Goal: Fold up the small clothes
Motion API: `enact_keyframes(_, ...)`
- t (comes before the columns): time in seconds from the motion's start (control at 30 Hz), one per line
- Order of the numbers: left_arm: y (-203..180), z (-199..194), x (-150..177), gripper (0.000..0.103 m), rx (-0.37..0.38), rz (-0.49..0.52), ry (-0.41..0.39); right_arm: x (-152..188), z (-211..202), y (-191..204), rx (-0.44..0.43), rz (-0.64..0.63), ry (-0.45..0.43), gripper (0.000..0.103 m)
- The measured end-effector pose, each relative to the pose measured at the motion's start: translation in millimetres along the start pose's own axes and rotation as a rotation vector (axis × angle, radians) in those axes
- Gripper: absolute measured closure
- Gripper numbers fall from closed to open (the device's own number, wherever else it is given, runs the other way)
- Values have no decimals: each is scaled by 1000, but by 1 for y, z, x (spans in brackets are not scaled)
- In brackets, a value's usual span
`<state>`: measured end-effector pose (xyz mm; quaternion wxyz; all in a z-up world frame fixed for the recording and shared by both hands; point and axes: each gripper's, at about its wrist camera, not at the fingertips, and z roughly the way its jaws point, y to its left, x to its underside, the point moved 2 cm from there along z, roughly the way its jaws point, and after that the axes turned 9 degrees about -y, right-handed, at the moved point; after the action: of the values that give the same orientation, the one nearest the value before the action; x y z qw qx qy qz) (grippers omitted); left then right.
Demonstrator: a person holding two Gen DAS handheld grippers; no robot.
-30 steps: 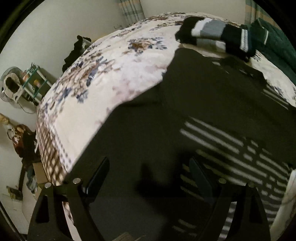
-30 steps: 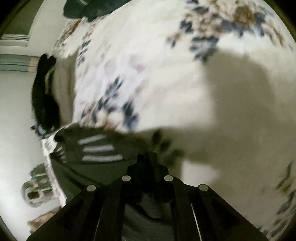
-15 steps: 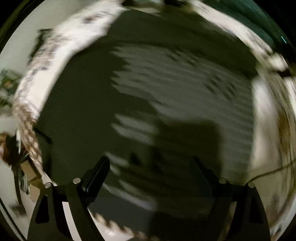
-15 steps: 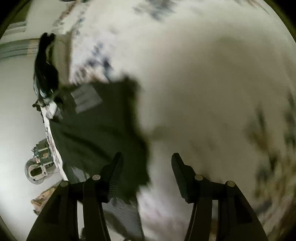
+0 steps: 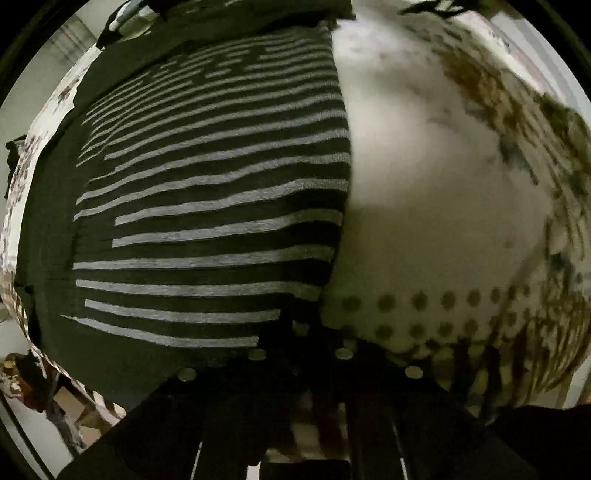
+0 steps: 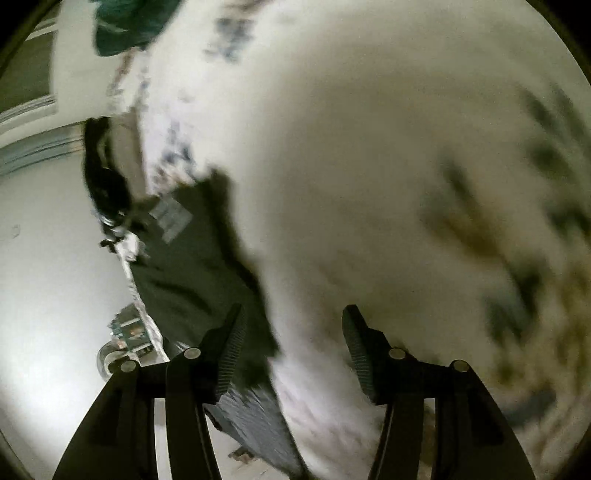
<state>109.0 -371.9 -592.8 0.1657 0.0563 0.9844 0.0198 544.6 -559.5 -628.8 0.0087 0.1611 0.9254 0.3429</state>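
A black garment with grey stripes lies spread flat on a floral bedspread. My left gripper is shut at the garment's near right corner, seemingly pinching its hem, though the grip is dark. In the right wrist view the same garment lies to the left. My right gripper is open and empty above the bedspread, its left finger over the garment's edge.
A green garment lies at the far end of the bed. More dark clothes sit at the bed's edge. A fan and clutter stand on the floor beside the bed.
My left gripper came down to the garment's corner and shut. My right gripper let go of the garment, opened and swung out over the bedspread.
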Motion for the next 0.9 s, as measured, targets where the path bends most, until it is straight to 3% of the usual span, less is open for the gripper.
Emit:
enact_keyframes(0.1,-2,-11,1,99,9,41,-27,-30,24,28,-52,-40,-22,47)
enact_keyframes(0.27,-8,-17,-5,100,18,48,-35,-47,76,53,-2,-71,51,47)
enact_keyframes(0.3,-10,-18,-5,100,25,47,-35,-45,81,59,-11,-95,60,60)
enact_keyframes(0.33,-12,-19,-5,100,27,52,-35,-42,85,66,5,-143,70,95)
enact_keyframes(0.37,-14,-24,1,100,30,58,-38,-40,89,71,16,-167,81,95)
enact_keyframes(0.5,-17,-31,4,100,44,82,-49,-48,64,80,85,-231,-34,99)
enact_keyframes(0.63,-16,-31,6,100,57,65,-49,-58,77,57,116,-150,22,98)
enact_keyframes(0.77,-1,-41,5,100,92,-29,-51,-61,87,57,109,-112,88,88)
enact_keyframes(0.9,52,-56,-9,100,140,-204,-51,-57,81,65,153,-158,61,97)
